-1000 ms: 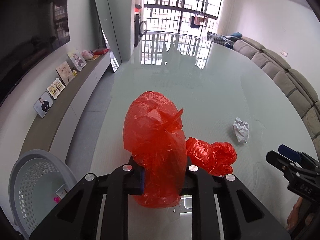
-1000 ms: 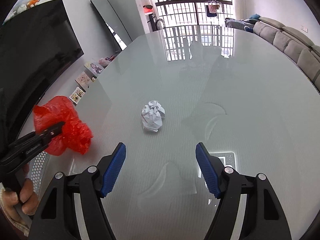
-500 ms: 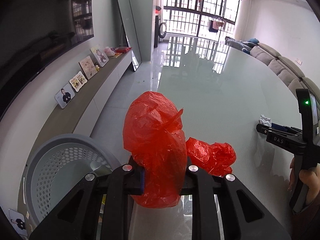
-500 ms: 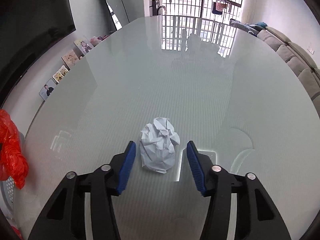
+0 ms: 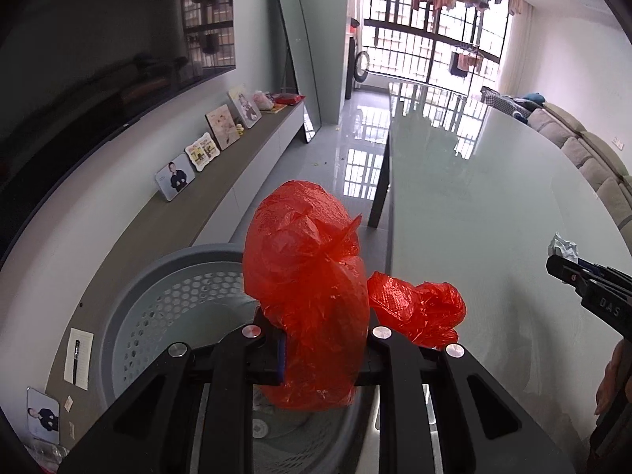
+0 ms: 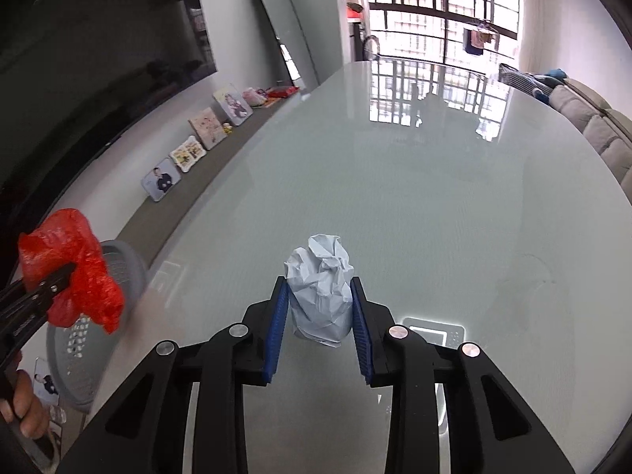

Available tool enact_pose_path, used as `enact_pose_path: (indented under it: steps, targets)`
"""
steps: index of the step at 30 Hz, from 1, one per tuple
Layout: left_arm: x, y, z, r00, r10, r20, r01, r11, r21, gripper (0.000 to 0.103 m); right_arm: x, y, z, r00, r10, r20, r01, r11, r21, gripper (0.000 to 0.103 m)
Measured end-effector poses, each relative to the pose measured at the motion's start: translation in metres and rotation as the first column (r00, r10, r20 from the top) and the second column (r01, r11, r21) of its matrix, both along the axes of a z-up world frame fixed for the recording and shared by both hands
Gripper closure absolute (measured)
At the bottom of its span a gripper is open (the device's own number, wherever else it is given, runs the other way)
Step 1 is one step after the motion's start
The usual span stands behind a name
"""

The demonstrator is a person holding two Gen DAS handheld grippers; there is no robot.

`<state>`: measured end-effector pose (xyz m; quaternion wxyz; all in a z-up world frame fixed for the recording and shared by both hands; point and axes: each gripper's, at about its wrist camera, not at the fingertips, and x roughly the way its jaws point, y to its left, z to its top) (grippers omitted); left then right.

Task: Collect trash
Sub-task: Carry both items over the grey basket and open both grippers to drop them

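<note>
The left gripper (image 5: 322, 349), clenched on the red bag (image 5: 308, 292), has swung over the basket (image 5: 166, 300), ready to drop, while the right gripper (image 6: 318, 326) has closed on the paper ball (image 6: 320, 294).

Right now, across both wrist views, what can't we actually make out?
- Basket contents: left wrist view, the red plastic bag and left gripper cover most of the bottom.
- What is inside the red bag: opaque in both views.
- Whether the crumpled paper ball is lifted or resting on the glass table: right wrist view, its underside sits between the right gripper jaws.
- Sheet with pen on the sideboard: too small to read.
</note>
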<state>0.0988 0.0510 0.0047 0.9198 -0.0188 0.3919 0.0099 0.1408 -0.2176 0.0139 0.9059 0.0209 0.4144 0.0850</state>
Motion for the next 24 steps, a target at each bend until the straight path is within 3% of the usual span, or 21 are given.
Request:
enact_pose_path:
  steps: [8,14,20,22,24]
  targets:
    - [-0.025,0.066,-0.011,0.991,0.129,-0.021,-0.128,0.991,0.045,0.082,-0.024,0.116,0.012,0.968,0.252,0.009,-0.252,0.966,0.061,0.073]
    - [-0.036,0.097,-0.022,0.981,0.190,-0.045,-0.187,0.981,0.059,0.082,-0.029,0.174,-0.002,0.939,0.344,-0.031,-0.340,0.937,0.085,0.073]
    - [-0.043,0.106,-0.028,0.976,0.210,-0.064,-0.207,0.977,0.054,0.079,-0.030,0.201,-0.009,0.921,0.388,-0.032,-0.386,0.920,0.063,0.073]
    - [-0.045,0.109,-0.029,0.975,0.213,-0.067,-0.210,0.976,0.054,0.074,-0.028,0.206,-0.010,0.919,0.393,-0.032,-0.391,0.919,0.055,0.067]
    - [-0.045,0.112,-0.030,0.974,0.217,-0.068,-0.213,0.975,0.057,0.060,-0.030,0.206,-0.011,0.919,0.394,-0.026,-0.393,0.918,0.049,0.059]
